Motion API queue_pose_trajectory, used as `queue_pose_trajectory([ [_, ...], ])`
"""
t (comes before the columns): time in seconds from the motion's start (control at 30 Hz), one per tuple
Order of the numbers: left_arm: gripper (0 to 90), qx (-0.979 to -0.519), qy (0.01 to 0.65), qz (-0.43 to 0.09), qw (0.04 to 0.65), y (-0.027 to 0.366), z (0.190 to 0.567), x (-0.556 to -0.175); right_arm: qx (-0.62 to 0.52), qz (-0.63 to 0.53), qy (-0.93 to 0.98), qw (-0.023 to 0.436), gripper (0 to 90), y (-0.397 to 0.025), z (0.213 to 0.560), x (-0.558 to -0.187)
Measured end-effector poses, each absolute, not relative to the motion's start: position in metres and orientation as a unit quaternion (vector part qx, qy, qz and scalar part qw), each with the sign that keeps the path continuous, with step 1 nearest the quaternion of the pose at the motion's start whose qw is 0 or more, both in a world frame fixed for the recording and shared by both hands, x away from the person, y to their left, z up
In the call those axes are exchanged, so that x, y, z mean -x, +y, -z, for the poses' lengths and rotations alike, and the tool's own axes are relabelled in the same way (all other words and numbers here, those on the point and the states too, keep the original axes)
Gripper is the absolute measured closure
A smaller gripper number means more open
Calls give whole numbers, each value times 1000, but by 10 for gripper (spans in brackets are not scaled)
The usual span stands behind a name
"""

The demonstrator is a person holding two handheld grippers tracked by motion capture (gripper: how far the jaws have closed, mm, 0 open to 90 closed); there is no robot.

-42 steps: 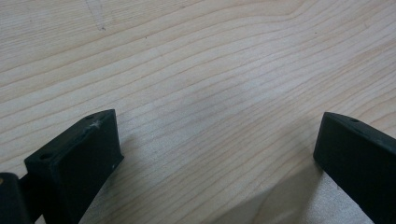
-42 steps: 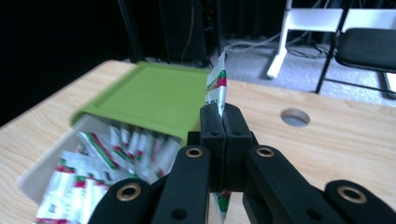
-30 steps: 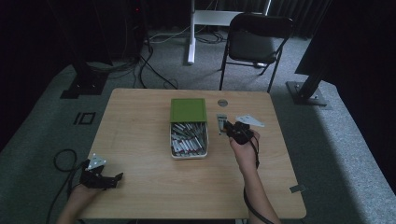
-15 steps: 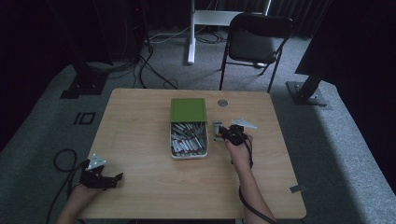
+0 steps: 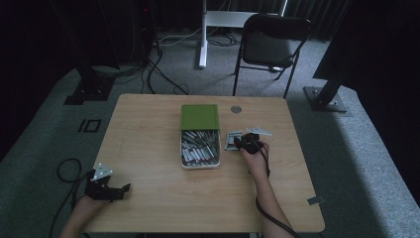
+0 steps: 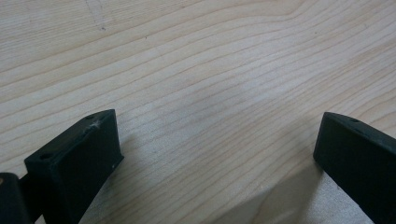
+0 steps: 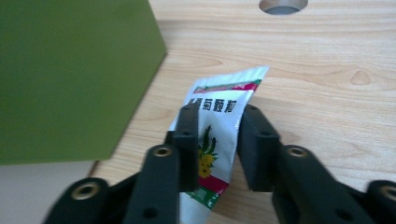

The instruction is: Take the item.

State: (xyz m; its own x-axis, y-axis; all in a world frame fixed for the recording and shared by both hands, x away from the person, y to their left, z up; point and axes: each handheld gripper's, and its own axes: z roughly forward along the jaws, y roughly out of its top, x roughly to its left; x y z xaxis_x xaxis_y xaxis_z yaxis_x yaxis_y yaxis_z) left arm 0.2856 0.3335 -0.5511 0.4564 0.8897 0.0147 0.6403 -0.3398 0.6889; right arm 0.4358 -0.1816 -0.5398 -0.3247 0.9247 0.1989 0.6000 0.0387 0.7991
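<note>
right gripper view, right claw (image 7: 217,135) narrowed around a white sachet with yellow flower print (image 7: 219,126), beside green box lid (image 7: 70,79), left claw (image 6: 215,154) spread wide over pale wooden desk (image 6: 210,70)

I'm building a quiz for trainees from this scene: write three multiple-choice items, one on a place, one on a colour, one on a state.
1. Where does the sachet lie?
A. on the table right of the box
B. inside the box
C. on the chair

2. What colour is the box lid?
A. red
B. green
C. white

3. How does the left gripper stand?
A. shut on a sachet
B. shut on nothing
C. open over bare wood

Answers: 1 A, the high view shows the sachet on the table beside the box. 2 B, the lid shows green in both the high and right gripper views. 3 C, its jaws stand wide apart with nothing but wood grain between them.
</note>
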Motion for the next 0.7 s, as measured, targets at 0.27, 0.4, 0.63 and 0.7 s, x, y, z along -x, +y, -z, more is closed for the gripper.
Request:
queue_pose_trajectory([
  [0.27, 14, -794, 482, -199, 313, 333, 551, -286, -556, -395, 703, 202, 426, -188, 550, -444],
  [0.4, 14, -794, 482, -199, 313, 333, 551, -286, -557, -392, 703, 205, 347, -195, 549, -440],
  [0.63, 14, -794, 482, -199, 313, 333, 551, -286, -572, -388, 692, 209, 250, -214, 550, -431],
  [0.7, 14, -794, 482, -199, 313, 334, 551, -286, -574, -384, 691, 213, 208, -218, 551, -427],
])
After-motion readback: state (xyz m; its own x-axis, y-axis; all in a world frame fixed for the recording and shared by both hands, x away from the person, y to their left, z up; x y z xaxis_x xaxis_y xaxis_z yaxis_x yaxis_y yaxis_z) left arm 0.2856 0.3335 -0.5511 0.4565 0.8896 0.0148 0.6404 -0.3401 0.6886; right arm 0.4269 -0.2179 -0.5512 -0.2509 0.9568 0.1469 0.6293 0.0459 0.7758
